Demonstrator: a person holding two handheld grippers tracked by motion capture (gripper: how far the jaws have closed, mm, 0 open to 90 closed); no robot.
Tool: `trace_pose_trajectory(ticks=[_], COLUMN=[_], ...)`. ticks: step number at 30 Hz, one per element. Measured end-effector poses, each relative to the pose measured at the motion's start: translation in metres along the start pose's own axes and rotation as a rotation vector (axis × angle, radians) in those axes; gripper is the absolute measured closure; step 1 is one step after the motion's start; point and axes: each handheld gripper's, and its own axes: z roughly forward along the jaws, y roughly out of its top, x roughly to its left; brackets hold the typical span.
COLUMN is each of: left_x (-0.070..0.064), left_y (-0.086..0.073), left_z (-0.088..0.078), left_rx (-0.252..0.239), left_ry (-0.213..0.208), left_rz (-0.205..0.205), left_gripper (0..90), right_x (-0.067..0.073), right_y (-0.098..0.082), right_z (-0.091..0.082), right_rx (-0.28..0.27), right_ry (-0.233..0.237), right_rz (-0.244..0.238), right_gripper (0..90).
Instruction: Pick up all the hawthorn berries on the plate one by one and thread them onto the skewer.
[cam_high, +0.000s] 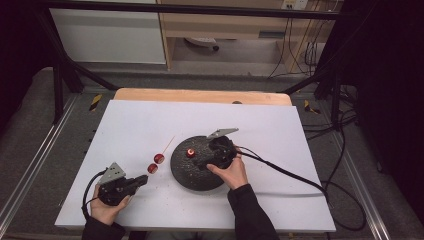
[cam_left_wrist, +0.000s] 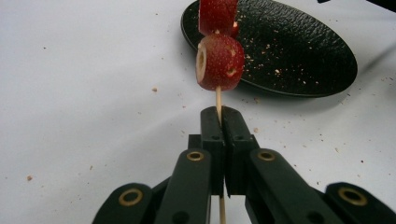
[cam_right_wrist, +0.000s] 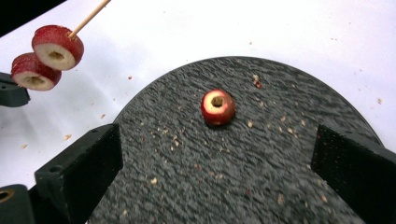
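A thin wooden skewer (cam_left_wrist: 218, 98) carries two red hawthorn-like fruit slices (cam_left_wrist: 219, 61), and my left gripper (cam_left_wrist: 219, 113) is shut on its lower end. From above, that left gripper (cam_high: 144, 179) is near the front left of the table, with the skewered slices (cam_high: 155, 163) just left of a black plate (cam_high: 190, 176). One more cored red fruit (cam_right_wrist: 217, 106) lies on the plate (cam_right_wrist: 261, 154). My right gripper (cam_right_wrist: 218, 140) hovers open over the plate with the fruit ahead of its jaws and nothing between them. In the high view the right gripper (cam_high: 201, 159) is right of that fruit (cam_high: 191, 153).
A white sheet (cam_high: 140, 120) covers the table, with a wooden edge (cam_high: 200, 95) at the back. Crumbs dot the plate and the sheet near it. The right gripper's cable (cam_high: 285, 172) trails off to the right. Metal frame bars run along both sides.
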Motion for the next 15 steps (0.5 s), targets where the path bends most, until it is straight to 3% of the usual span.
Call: trace_pose_trajectory(ticks=[15], left_x=[0.002], left_y=[-0.001], left_z=[0.002], left_rx=[0.009], left_ry=[0.009], left_rz=[-0.006], left_gripper=[88.3], right_x=[-0.006], right_y=[0.027], right_z=[0.035], right_rx=[0.113], right_ry=[-0.039], right_rz=[-0.026], right_gripper=[7.3])
